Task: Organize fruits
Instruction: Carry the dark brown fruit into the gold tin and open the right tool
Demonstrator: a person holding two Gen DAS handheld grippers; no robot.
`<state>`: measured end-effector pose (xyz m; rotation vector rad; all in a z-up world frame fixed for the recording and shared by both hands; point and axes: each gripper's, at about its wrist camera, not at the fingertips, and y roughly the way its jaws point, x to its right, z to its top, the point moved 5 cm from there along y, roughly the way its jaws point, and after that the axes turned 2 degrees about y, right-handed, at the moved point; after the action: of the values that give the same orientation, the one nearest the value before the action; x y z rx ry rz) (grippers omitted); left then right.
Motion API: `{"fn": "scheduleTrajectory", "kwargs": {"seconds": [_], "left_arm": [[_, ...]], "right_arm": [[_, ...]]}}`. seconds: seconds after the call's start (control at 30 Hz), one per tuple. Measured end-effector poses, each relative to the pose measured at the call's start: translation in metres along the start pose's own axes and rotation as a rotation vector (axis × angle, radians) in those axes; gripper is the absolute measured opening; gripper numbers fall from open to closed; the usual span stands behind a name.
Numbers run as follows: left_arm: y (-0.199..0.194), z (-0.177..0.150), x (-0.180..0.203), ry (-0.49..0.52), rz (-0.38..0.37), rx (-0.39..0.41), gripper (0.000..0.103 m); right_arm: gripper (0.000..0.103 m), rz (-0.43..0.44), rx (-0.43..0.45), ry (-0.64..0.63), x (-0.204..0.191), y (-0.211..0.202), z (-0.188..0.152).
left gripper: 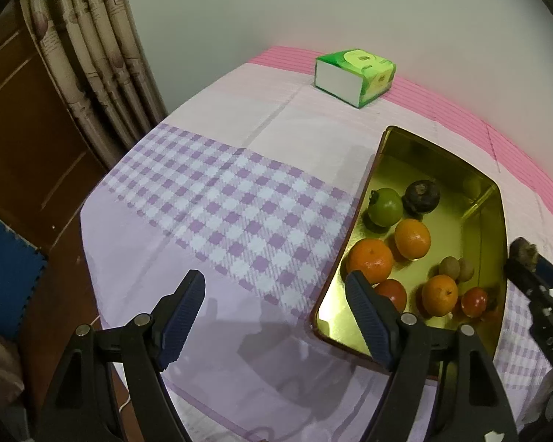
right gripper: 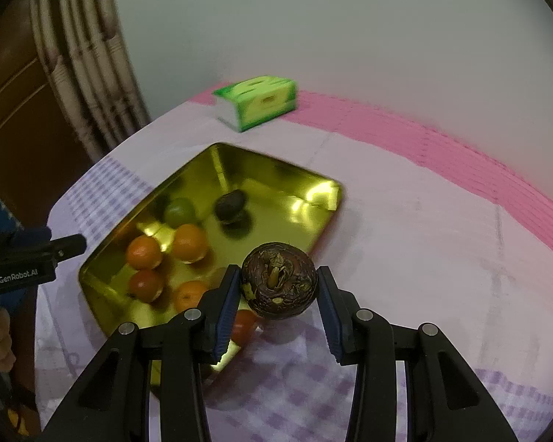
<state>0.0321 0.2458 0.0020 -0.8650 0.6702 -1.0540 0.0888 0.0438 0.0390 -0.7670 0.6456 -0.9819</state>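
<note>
Right tool grips a dark brown, rough-skinned fruit, a blue pad pressing on each side, held above the near corner of the gold tray. It needs to carry on over the rim and come down on the bare gold between the dark fruit and the oranges, letting go low so nothing rolls. Left tool hangs wide and empty above the checked cloth on the surface, beside the tray's left edge. Tissue box sits well back.
</note>
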Motion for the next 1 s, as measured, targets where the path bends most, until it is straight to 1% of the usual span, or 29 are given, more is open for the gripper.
{"fn": "scheduleTrajectory", "kwargs": {"seconds": [0.2, 0.33, 0.77, 1.0], "left_arm": [[-0.001, -0.006, -0.006, -0.014, 0.012, -0.008, 0.076], [0.001, -0.007, -0.004, -0.003, 0.014, -0.007, 0.076], [0.001, -0.008, 0.004, 0.026, 0.011, 0.001, 0.076], [0.001, -0.009, 0.008, 0.04, 0.003, -0.005, 0.076]], "right_arm": [[0.042, 0.027, -0.034, -0.045, -0.021, 0.017, -0.003], [0.042, 0.022, -0.055, -0.059, -0.029, 0.028, -0.006], [0.042, 0.012, -0.095, -0.044, -0.033, 0.048, -0.01], [0.043, 0.015, -0.096, -0.037, -0.034, 0.049, -0.01]]}}
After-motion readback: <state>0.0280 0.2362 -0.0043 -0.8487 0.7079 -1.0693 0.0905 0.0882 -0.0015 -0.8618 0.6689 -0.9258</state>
